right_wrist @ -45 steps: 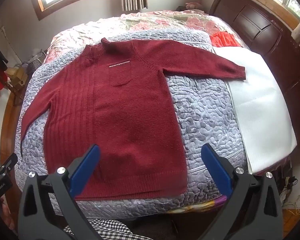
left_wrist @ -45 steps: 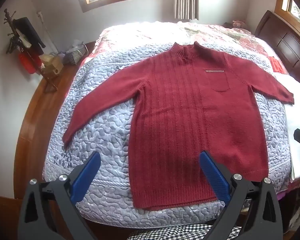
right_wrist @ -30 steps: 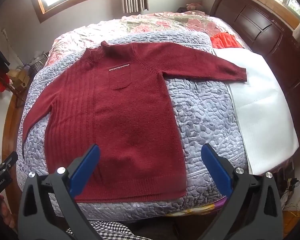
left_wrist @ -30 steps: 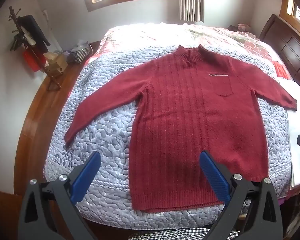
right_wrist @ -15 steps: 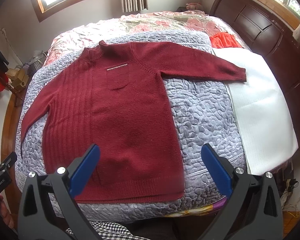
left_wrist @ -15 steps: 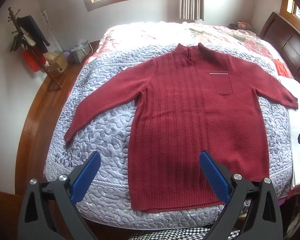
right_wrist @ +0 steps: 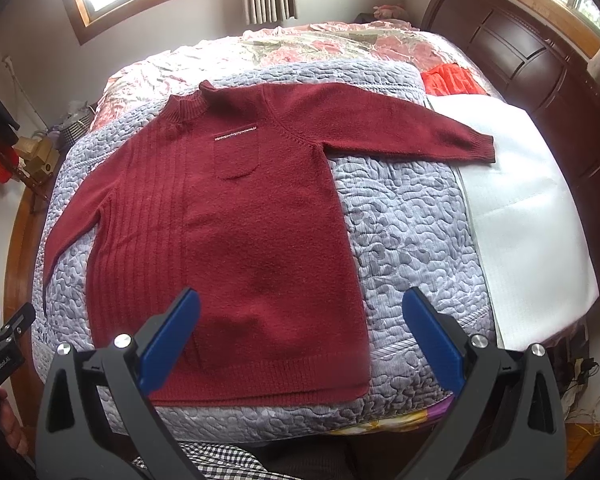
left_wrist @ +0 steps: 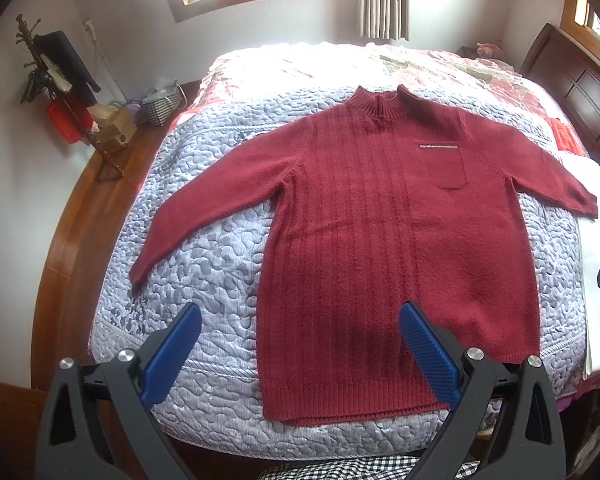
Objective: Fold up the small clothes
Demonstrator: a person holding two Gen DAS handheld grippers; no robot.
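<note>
On the bed (left_wrist: 204, 264), red sweater (left_wrist: 396, 248) lies flat, sleeves spread, unfolded. Views barely shifted over the last second. Left gripper (left_wrist: 300, 354) and right gripper (right_wrist: 302, 338) jaws spread wide, empty; fold not started.

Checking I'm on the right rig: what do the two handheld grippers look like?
Both match: the left gripper and right gripper each have two black triangular-cutout arms with silver bolt heads and ribbed blue finger pads. No cables show. The left gripper's black body, seen from the right wrist view, carries small white lettering, unreadable.
</note>
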